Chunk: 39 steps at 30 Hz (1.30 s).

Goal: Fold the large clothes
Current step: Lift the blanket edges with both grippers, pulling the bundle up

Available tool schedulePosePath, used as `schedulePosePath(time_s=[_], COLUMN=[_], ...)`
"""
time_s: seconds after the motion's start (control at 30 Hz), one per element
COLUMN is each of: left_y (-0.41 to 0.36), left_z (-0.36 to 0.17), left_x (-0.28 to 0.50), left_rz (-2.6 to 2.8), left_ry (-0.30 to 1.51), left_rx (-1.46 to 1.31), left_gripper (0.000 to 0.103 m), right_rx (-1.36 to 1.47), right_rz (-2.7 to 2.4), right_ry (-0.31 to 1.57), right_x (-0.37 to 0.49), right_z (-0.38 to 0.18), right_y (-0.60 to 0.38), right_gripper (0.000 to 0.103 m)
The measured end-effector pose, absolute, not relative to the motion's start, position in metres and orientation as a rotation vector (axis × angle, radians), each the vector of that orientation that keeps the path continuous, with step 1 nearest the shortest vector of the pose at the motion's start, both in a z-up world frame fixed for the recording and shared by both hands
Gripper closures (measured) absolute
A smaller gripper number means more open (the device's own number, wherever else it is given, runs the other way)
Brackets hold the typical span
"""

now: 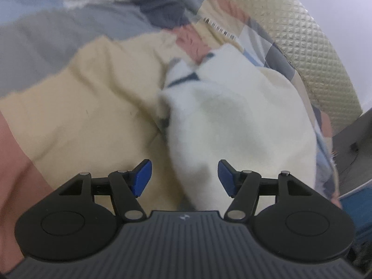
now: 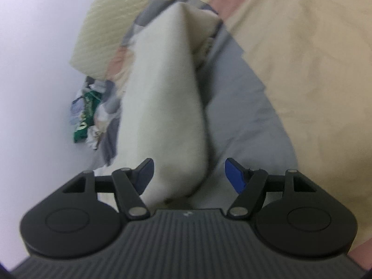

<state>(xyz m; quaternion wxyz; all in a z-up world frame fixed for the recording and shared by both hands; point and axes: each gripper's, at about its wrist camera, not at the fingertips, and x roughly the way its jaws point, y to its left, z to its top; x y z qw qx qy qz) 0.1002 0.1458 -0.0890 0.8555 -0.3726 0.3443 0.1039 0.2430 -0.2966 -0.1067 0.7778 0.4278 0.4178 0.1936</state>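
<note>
A white, soft garment (image 1: 232, 116) lies bunched on a patchwork bedspread (image 1: 81, 107). Its near end reaches in between the blue pads of my left gripper (image 1: 184, 177), which stands open; the cloth sits close to the right pad (image 1: 226, 179) without being pinched. The right wrist view shows the same white garment (image 2: 162, 107) as a long folded ridge running away from me. Its near end lies between the pads of my open right gripper (image 2: 189, 175), against the left pad (image 2: 146, 174) and apart from the right one.
The bedspread (image 2: 313, 69) has cream, grey, pink and blue patches. A cream quilted cushion (image 1: 302, 37) lies at the far edge by a pale wall. A green packet among crumpled bits (image 2: 87, 116) sits beside the bed. Grey furniture (image 1: 353, 144) stands at the right.
</note>
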Motion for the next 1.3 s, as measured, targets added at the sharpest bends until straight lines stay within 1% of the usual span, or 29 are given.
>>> schedulePosePath(time_s=[0.1, 0.17, 0.27, 0.33, 0.37, 0.43, 0.5, 0.57, 0.67, 0.9, 1.0, 1.07, 1.17, 1.3], left_y=[0.151, 0.152, 0.149, 0.147, 0.147, 0.146, 0.147, 0.146, 0.143, 0.147, 0.154, 0.154, 0.147, 0.141], left_z=[-0.098, -0.104, -0.112, -0.116, -0.117, -0.114, -0.109, -0.099, -0.073, -0.015, -0.005, -0.004, -0.009, -0.026], left_x=[0.103, 0.109, 0.119, 0.126, 0.128, 0.129, 0.124, 0.116, 0.097, 0.048, 0.035, 0.035, 0.052, 0.097], left_rz=[0.204, 0.171, 0.169, 0.148, 0.147, 0.137, 0.120, 0.093, 0.026, -0.150, -0.211, -0.227, -0.210, -0.133], left_ry=[0.721, 0.729, 0.755, 0.771, 0.773, 0.754, 0.724, 0.680, 0.580, 0.348, 0.293, 0.294, 0.330, 0.406], left_rx=[-0.854, -0.889, -0.885, -0.881, -0.880, -0.876, -0.886, -0.890, -0.869, -0.837, -0.868, -0.870, -0.819, -0.745], left_gripper=[0.036, 0.038, 0.050, 0.065, 0.069, 0.085, 0.088, 0.090, 0.091, 0.091, 0.091, 0.091, 0.091, 0.090], right_rx=[0.932, 0.976, 0.987, 0.982, 0.997, 0.971, 0.899, 0.868, 0.837, 0.802, 0.769, 0.756, 0.689, 0.608], right_rz=[0.449, 0.504, 0.568, 0.610, 0.646, 0.703, 0.735, 0.741, 0.738, 0.755, 0.754, 0.746, 0.691, 0.591], right_ry=[0.926, 0.942, 0.935, 0.925, 0.922, 0.899, 0.878, 0.857, 0.806, 0.605, 0.501, 0.456, 0.481, 0.626], right_x=[0.247, 0.254, 0.265, 0.270, 0.271, 0.271, 0.271, 0.267, 0.258, 0.209, 0.192, 0.184, 0.196, 0.243], right_z=[-0.117, -0.125, -0.130, -0.132, -0.132, -0.127, -0.116, -0.106, -0.088, -0.034, -0.011, -0.005, -0.004, -0.023], right_y=[-0.288, -0.279, -0.269, -0.263, -0.260, -0.255, -0.252, -0.255, -0.265, -0.298, -0.319, -0.330, -0.326, -0.300], right_gripper=[0.034, 0.034, 0.034, 0.043, 0.048, 0.056, 0.075, 0.082, 0.087, 0.089, 0.089, 0.089, 0.089, 0.089])
